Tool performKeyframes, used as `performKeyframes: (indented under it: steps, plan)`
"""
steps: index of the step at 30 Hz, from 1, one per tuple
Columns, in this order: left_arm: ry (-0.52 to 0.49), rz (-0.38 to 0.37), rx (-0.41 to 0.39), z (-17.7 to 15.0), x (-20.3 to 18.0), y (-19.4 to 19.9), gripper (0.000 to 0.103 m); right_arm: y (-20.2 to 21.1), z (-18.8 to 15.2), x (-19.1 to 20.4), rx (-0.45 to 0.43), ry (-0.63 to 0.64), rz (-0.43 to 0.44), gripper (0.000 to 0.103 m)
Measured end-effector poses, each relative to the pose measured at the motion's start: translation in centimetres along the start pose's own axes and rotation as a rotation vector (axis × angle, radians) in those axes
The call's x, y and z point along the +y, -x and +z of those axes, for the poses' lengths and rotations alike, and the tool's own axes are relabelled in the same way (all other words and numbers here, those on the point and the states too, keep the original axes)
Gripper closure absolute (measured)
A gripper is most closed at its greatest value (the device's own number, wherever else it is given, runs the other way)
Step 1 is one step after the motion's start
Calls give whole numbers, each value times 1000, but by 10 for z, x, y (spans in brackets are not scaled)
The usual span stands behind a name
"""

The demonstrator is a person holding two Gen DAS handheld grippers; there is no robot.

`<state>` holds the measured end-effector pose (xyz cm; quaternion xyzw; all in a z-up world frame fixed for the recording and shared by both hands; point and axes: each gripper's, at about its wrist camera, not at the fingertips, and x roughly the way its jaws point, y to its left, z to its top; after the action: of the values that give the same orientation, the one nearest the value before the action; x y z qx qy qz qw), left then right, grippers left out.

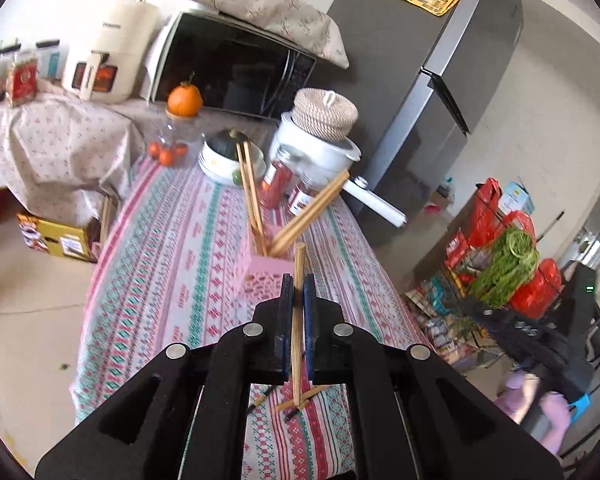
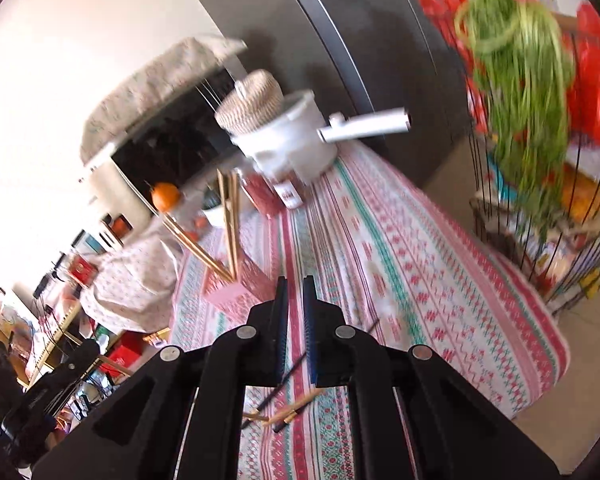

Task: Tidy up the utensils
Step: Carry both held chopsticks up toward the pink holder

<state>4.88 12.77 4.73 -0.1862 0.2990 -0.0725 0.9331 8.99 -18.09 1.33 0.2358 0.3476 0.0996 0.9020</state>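
Note:
My left gripper (image 1: 298, 280) is shut on a wooden chopstick (image 1: 299, 276) that stands upright between its pads, just in front of a pink perforated holder (image 1: 260, 276) on the patterned tablecloth. Several wooden chopsticks (image 1: 252, 196) lean in the holder. More chopsticks (image 1: 300, 400) lie on the cloth under the gripper. My right gripper (image 2: 295, 284) is narrowly open and holds nothing; it is above the table, right of the pink holder (image 2: 236, 292). Loose dark and wooden chopsticks (image 2: 288, 412) lie below it.
A white pot (image 1: 320, 148) with a woven lid, red jars (image 1: 276, 184), a bowl with a squash (image 1: 228, 156), an orange (image 1: 185, 100) and a microwave (image 1: 236, 64) stand at the far end. A fridge (image 1: 440, 80) is on the right. A wire basket of greens (image 2: 520, 120) stands beside the table.

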Motion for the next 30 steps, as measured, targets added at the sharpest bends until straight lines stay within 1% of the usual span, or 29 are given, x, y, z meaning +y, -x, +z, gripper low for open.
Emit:
performKeyframes:
  steps: [3, 4, 5, 6, 7, 8, 9, 10, 11, 14, 16, 18, 19, 22, 24, 25, 26, 28, 29, 30]
  plan:
    - [-42, 30, -53, 23, -14, 15, 99, 14, 15, -2, -40, -3, -6, 95]
    - [-51, 34, -69, 27, -17, 20, 99, 17, 17, -5, -37, -13, -1, 95]
    - [-60, 35, -91, 33, -21, 27, 99, 15, 21, -11, -4, -31, -4, 95]
    - [-66, 33, -109, 38, -24, 33, 99, 8, 21, -19, 38, -54, -27, 91]
    - [-69, 28, -124, 41, -27, 37, 99, -2, 20, -30, 99, -82, -65, 86]
    - [-70, 23, -136, 42, -29, 41, 99, -15, 17, -41, 156, -109, -98, 73]
    - [-71, 17, -149, 42, -30, 43, 99, -30, 12, -54, 211, -137, -132, 63]
    - [-69, 11, -155, 42, -31, 44, 99, -48, 4, -67, 266, -167, -186, 63]
    - [-66, 6, -157, 40, -32, 43, 99, -60, -1, -74, 301, -185, -211, 63]
    - [-61, -4, -139, 34, -31, 34, 99, -106, -17, -90, 405, -272, -249, 63]
    - [-58, -6, -123, 30, -26, 27, 99, -134, -18, -95, 423, -313, -292, 63]
    - [-56, -11, -112, 28, -21, 22, 99, -151, -16, -96, 414, -328, -344, 63]
    - [-56, -10, -109, 26, -17, 20, 99, -164, -13, -96, 414, -325, -383, 63]
    - [-46, -7, -105, 25, -6, 14, 99, -191, -12, -92, 435, -307, -449, 63]
    - [-28, -11, -99, 26, 1, 9, 99, -205, -16, -92, 453, -301, -474, 61]
    - [-20, -10, -92, 27, 5, 6, 99, -208, -15, -85, 421, -269, -503, 61]
    - [-13, -7, -87, 27, 9, 4, 99, -215, -17, -76, 425, -236, -497, 62]
    - [-2, -1, -80, 28, 15, 2, 99, -222, -21, -60, 418, -172, -495, 86]
    - [1, 1, -79, 28, 16, 2, 99, -226, -25, -52, 417, -140, -487, 92]
    - [3, 3, -80, 28, 18, 2, 99, -227, -27, -46, 408, -114, -488, 93]
